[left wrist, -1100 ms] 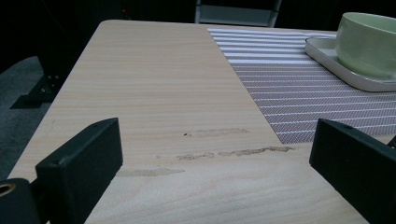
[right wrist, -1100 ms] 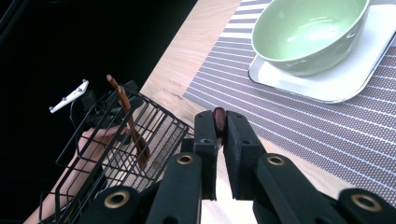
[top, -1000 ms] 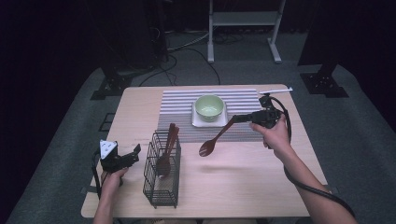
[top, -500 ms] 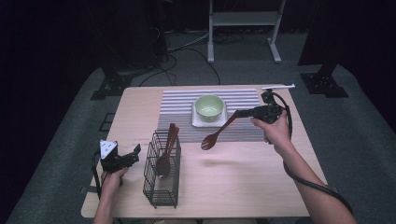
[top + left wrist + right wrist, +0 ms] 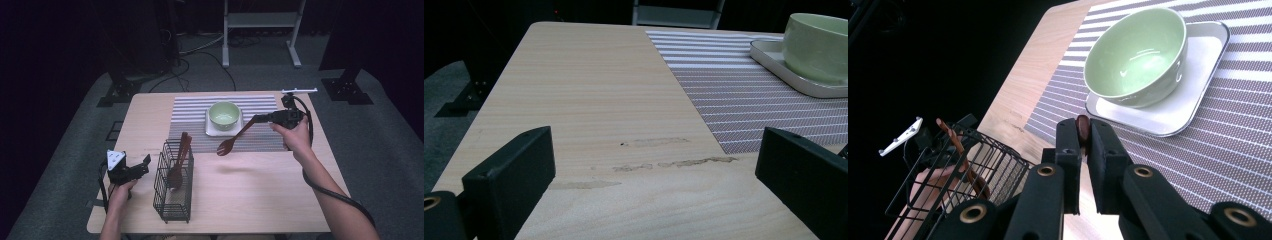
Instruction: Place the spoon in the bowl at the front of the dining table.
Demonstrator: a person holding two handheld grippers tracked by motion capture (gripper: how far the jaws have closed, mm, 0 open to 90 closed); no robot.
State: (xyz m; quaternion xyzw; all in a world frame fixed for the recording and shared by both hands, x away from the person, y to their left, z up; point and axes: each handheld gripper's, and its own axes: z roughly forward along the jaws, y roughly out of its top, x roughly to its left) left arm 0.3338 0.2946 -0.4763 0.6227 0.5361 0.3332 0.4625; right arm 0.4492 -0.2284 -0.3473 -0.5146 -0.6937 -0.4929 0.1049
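Note:
My right gripper [image 5: 258,120] is shut on the handle of a dark wooden spoon [image 5: 231,141], which hangs tilted above the front edge of the striped placemat [image 5: 190,116]. In the right gripper view the spoon handle [image 5: 1083,135] is pinched between the jaws, just short of the green bowl [image 5: 1135,55] on its white square plate [image 5: 1193,97]. My left gripper [image 5: 144,163] rests open on the table, left of the black wire basket [image 5: 172,192]. Two wooden utensils [image 5: 179,157] stand in that basket. The left gripper view has wide-open jaws with nothing between them.
The green bowl [image 5: 224,114] and plate [image 5: 212,131] sit mid-mat. The placemat [image 5: 749,100] and plate [image 5: 794,82] lie ahead and right of the left gripper. Bare wood [image 5: 265,190] stretches in front of the mat. Stands and cables occupy the dark floor behind.
The right gripper has carried the spoon slightly up and back toward the placemat and bowl. The left gripper and basket have stayed put.

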